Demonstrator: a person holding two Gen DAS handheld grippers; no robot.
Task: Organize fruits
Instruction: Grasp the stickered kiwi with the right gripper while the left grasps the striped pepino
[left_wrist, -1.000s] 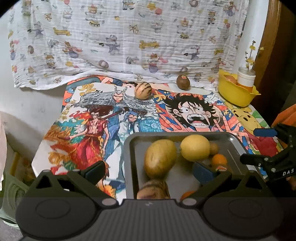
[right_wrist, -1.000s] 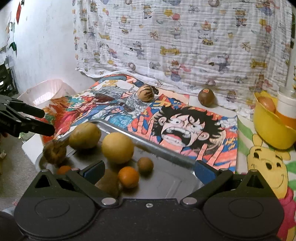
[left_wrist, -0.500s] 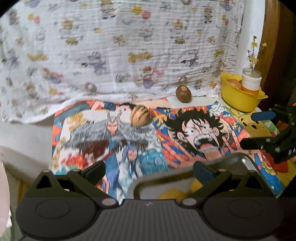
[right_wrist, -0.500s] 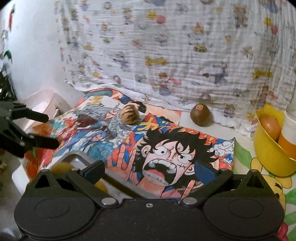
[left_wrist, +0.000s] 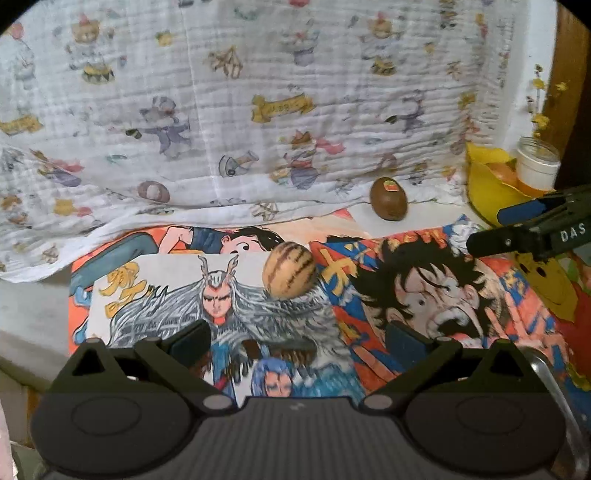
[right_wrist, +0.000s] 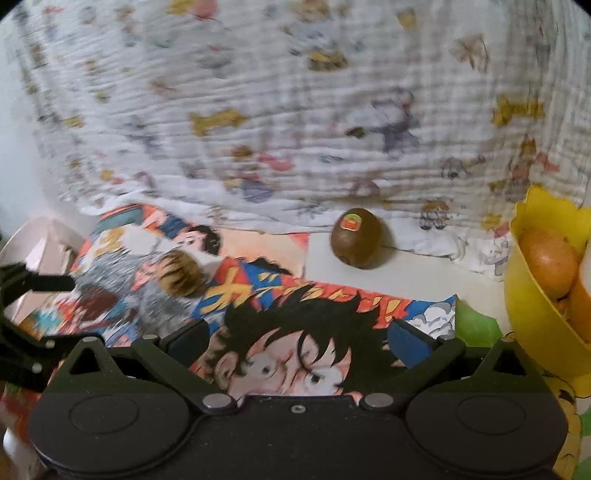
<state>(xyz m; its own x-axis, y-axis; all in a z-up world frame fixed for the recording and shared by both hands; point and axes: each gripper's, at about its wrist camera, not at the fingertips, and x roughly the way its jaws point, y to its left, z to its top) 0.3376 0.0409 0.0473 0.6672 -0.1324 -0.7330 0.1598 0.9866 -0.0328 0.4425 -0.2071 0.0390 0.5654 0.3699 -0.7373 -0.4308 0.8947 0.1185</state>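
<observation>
A striped tan fruit (left_wrist: 289, 268) lies on the cartoon mat, straight ahead of my left gripper (left_wrist: 295, 341), which is open and empty, a short way in front of its fingertips. It shows blurred in the right wrist view (right_wrist: 181, 275). A brown kiwi with a sticker (right_wrist: 355, 242) stands on the white table near the hanging cloth, ahead of my right gripper (right_wrist: 297, 341), which is open and empty. The kiwi also shows in the left wrist view (left_wrist: 388, 198). The metal tray's rim (left_wrist: 546, 373) shows only at the lower right of the left wrist view.
A yellow bowl (right_wrist: 535, 306) with an orange fruit (right_wrist: 550, 266) stands at the right, next to a white jar (left_wrist: 537, 162). A patterned white cloth (left_wrist: 258, 110) hangs behind the table. The right gripper's fingers (left_wrist: 532, 229) reach into the left wrist view.
Both grippers have moved forward and up from over the tray of fruits toward the back of the table. The tray has dropped almost out of view. The striped fruit and kiwi are closer.
</observation>
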